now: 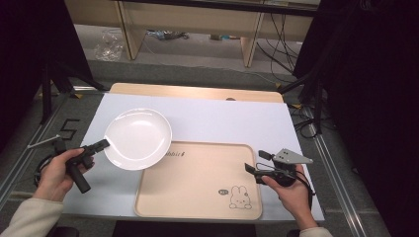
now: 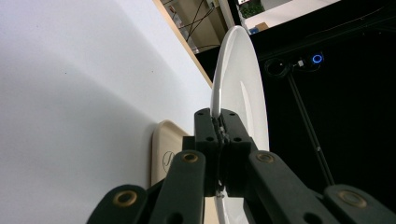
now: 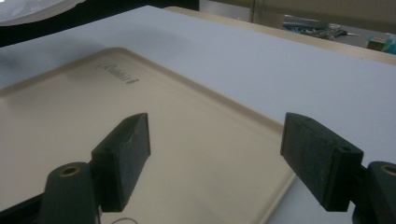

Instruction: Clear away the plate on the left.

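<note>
A white plate [image 1: 138, 138] hangs tilted above the table, over the far left corner of a beige tray [image 1: 197, 182]. My left gripper [image 1: 103, 144] is shut on the plate's left rim; in the left gripper view the plate [image 2: 238, 79] stands edge-on, pinched between the two black pads of the left gripper [image 2: 219, 128]. My right gripper [image 1: 254, 167] stands open at the tray's right edge, nothing between its fingers. In the right gripper view the right gripper [image 3: 217, 154] looks across the tray [image 3: 116, 116], and the plate's edge [image 3: 32, 9] shows at the top left.
The tray carries a rabbit drawing [image 1: 238, 196] near its front right corner and lies on a white sheet [image 1: 222, 118] covering the table. A wooden table edge [image 1: 197, 92] runs along the back. Dark stands and cables flank both sides.
</note>
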`<state>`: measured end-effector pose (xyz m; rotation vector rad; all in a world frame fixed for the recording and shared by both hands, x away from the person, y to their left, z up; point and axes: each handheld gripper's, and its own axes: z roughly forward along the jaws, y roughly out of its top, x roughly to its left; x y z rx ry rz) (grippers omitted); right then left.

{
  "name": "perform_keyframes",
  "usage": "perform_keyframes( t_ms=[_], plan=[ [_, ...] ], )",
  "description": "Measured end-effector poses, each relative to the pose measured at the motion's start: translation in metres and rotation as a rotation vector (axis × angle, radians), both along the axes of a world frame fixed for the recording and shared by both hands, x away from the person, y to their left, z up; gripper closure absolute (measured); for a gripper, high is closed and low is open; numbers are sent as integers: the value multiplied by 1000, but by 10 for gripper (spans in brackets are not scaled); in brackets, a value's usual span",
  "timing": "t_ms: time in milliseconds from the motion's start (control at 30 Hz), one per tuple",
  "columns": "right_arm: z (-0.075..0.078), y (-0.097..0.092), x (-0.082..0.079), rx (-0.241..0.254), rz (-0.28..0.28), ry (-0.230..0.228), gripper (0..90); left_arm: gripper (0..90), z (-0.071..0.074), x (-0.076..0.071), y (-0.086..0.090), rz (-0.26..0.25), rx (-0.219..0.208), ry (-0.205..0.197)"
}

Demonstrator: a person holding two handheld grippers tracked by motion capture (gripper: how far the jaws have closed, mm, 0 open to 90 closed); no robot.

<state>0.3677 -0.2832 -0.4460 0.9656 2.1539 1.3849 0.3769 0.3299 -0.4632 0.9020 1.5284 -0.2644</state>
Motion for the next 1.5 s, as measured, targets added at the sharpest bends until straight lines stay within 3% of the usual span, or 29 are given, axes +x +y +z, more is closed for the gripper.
perform_keyframes(
  t_ms=[1100,1167,1500],
  plan=[
    [0,0,0,-4,1,-10,250,869,3,5,-16,-34,11,6],
    [0,0,0,0,2,0,250,869,2,6,-17,-44,14,-11],
    [1,-1,-1,0,0,-4,250,869,4,9,-25,-53,14,8]
  ],
)
